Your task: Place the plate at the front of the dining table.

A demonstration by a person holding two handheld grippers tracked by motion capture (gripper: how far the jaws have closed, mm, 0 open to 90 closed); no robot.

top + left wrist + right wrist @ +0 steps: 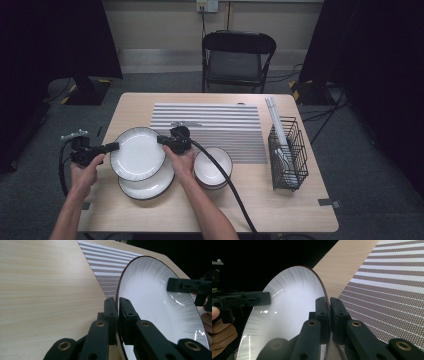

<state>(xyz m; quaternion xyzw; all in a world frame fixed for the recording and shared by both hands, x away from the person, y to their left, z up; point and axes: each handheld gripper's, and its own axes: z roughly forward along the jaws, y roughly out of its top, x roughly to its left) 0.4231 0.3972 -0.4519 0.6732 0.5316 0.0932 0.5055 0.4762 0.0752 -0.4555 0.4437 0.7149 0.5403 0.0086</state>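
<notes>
Two grippers clamp one plate (137,153), lifted and tilted above a second plate (148,186) on the table (280,200); the left gripper (114,146) pinches its rim at nine o'clock, jaws tight on the edge; the right gripper (161,140) pinches the rim at about two o'clock; right of it sit stacked bowls (213,167); beyond lies a striped mat (220,125); farthest right stands a wire rack (288,152).
</notes>
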